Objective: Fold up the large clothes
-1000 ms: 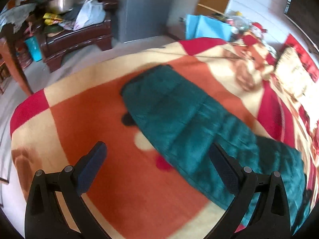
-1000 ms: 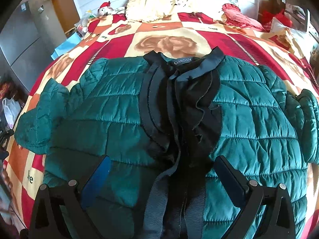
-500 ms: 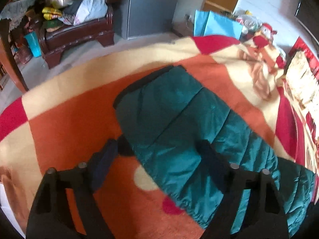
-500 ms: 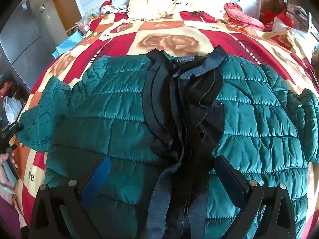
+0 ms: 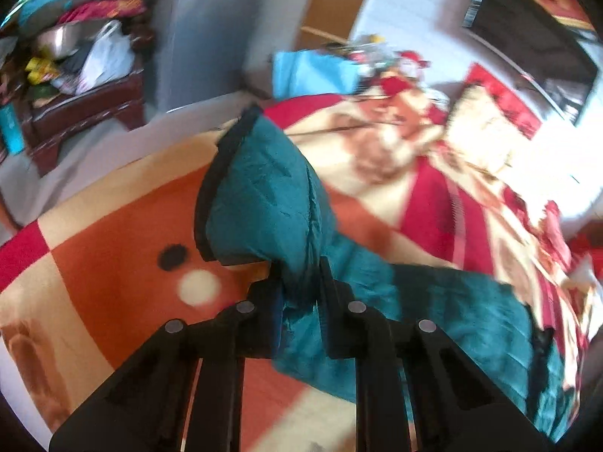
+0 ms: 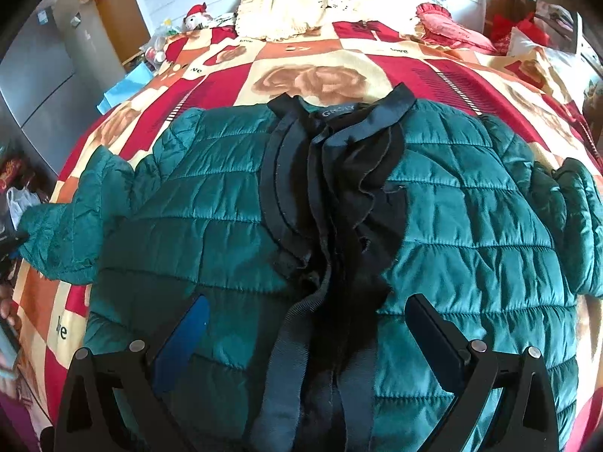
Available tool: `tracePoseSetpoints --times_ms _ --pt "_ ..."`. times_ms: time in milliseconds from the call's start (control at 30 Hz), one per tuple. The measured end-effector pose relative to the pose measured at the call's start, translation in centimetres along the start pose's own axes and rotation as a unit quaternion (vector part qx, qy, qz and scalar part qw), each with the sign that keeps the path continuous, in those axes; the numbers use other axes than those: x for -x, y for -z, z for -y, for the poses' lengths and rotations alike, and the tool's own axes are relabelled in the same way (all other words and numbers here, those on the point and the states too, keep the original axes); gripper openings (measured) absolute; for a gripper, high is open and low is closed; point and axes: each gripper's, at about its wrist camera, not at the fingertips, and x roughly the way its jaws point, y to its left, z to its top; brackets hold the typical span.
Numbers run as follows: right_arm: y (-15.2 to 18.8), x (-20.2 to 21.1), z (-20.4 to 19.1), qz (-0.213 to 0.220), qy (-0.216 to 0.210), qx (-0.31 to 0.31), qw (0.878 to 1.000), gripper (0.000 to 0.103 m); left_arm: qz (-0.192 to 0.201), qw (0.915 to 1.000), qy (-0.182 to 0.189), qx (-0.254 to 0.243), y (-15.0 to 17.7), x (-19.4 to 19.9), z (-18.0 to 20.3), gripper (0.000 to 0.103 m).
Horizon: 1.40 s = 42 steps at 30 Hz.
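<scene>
A teal quilted jacket with black collar and front trim lies spread face up on the bed, collar toward the far pillows. Its left sleeve has a black cuff and is raised off the blanket. My left gripper is shut on that sleeve, with teal fabric pinched between its pads. In the right wrist view the same sleeve stretches out to the left edge. My right gripper hovers open over the jacket's lower front, holding nothing.
The bed carries a red, orange and cream patterned blanket. Cream pillows lie at the head. A dark wooden bench with bags and a bowl and a grey cabinet stand beyond the bed's left side.
My left gripper closed on the sleeve near its cuff and lifted it off the blanket. In the right wrist view the sleeve end rose slightly. The right gripper stayed put.
</scene>
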Motion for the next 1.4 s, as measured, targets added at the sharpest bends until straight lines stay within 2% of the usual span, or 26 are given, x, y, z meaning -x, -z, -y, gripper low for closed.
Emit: tracePoseSetpoints --times_ms 233,367,533,733,900,1000,1167,1333,1400 --pt "0.5 1.6 1.4 0.008 0.003 -0.01 1.0 0.103 0.0 0.9955 0.072 -0.062 2.8 5.0 7.4 0.014" --pt "0.8 2.8 2.6 0.016 0.005 -0.017 1.0 0.103 -0.002 0.9875 0.111 -0.112 5.2 7.5 12.4 0.014" --pt "1.3 4.1 4.8 0.025 0.011 -0.031 0.999 0.103 -0.03 0.9731 0.165 -0.158 8.7 9.2 18.5 0.013" --pt "1.9 5.0 7.5 0.029 0.018 -0.051 0.998 0.103 -0.067 0.957 0.197 -0.203 13.0 8.8 24.2 0.01" --pt "2.6 5.1 9.6 0.024 0.025 -0.065 0.997 0.103 -0.098 0.9478 0.19 -0.237 16.8 6.9 27.8 0.01" --pt "3.1 5.1 10.7 0.021 0.022 -0.078 0.997 0.103 -0.11 0.9478 0.176 -0.242 17.6 6.1 27.8 0.01" --pt "3.3 5.3 10.9 0.023 -0.005 -0.076 0.997 0.103 -0.115 0.9526 0.162 -0.231 16.6 6.2 25.6 0.011" --pt "2.9 4.6 8.2 0.019 -0.043 -0.057 0.997 0.103 -0.118 0.9592 0.146 -0.212 14.8 6.1 21.4 0.012" --pt "2.6 4.2 6.6 0.015 -0.068 -0.045 0.997 0.103 -0.118 0.9655 0.133 -0.19 13.9 5.8 18.9 0.012"
